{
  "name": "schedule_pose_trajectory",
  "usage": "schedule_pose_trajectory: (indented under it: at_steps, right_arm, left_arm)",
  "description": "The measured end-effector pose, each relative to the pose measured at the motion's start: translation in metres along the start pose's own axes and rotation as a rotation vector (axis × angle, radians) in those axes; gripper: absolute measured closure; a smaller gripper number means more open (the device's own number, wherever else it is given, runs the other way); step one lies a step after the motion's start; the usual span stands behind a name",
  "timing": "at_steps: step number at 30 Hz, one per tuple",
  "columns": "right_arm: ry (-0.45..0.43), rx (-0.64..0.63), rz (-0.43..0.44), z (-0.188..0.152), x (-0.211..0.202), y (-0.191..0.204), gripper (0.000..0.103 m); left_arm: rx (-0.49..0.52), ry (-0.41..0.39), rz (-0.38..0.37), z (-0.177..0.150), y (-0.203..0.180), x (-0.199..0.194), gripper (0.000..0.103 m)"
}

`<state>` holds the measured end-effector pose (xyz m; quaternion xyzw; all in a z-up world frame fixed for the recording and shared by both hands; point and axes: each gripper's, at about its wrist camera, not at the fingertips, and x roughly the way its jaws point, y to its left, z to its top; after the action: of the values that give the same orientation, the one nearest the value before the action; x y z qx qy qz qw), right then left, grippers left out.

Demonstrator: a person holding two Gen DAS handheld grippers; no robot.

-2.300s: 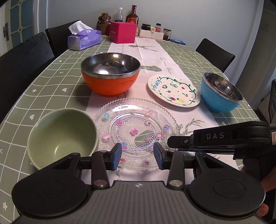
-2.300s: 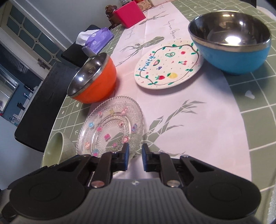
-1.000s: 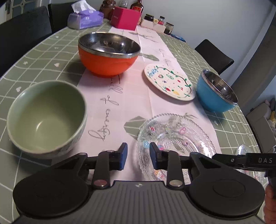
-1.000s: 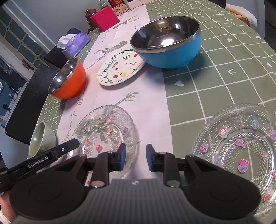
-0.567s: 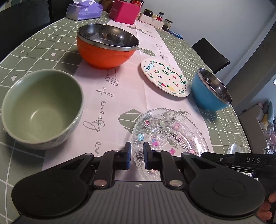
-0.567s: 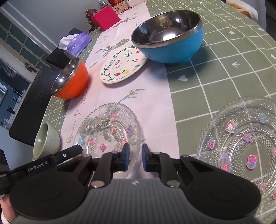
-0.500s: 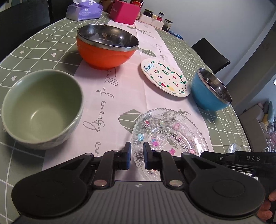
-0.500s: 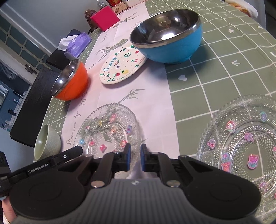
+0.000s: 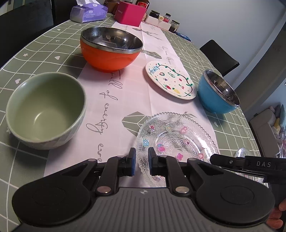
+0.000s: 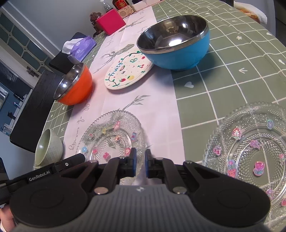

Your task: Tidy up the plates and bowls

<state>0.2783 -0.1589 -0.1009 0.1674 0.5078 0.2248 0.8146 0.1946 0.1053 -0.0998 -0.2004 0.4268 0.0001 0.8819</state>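
A clear glass plate with coloured stickers lies on the pale runner near the table's front. My left gripper is shut on its near-left rim. My right gripper is shut on the same glass plate at its near-right rim. A second glass plate lies to the right on the green cloth. A green bowl stands left of the held plate. Farther back are an orange bowl, a white "Fruity" plate and a blue bowl, all steel-lined bowls empty.
A purple tissue box, a pink box and small jars stand at the table's far end. Black chairs stand around the table. A sofa is beyond the right edge.
Both grippers' jaws have narrowed from apart to shut on opposite sides of the near glass plate's rim. Neither hand has shifted over the last half second.
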Motion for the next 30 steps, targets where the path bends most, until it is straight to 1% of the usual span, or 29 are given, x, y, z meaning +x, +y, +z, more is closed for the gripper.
schedule_pose_trajectory:
  at_steps: [7,13,18,22,26,30]
  right_arm:
    - [-0.034,-0.025,0.001,-0.007,-0.023,0.004,0.096]
    - [-0.066,-0.017,0.017,-0.027,-0.053,-0.002,0.096]
    - [-0.092,-0.003,0.020,-0.052,-0.080,-0.014,0.096]
    - [-0.105,0.000,0.013,-0.073,-0.097,-0.021,0.096]
    - [-0.096,0.031,-0.010,-0.094,-0.108,-0.031,0.096]
    - [-0.077,0.054,-0.044,-0.115,-0.116,-0.039,0.096]
  left_arm:
    - [0.011,-0.016,-0.014,-0.005,-0.011,-0.017,0.088]
    - [0.065,-0.043,-0.017,-0.015,-0.031,-0.036,0.088]
    - [0.096,-0.040,-0.039,-0.035,-0.046,-0.047,0.089]
    - [0.096,-0.030,-0.065,-0.051,-0.052,-0.054,0.089]
    - [0.084,-0.013,-0.102,-0.070,-0.056,-0.061,0.088]
    - [0.079,0.008,-0.109,-0.089,-0.061,-0.061,0.088]
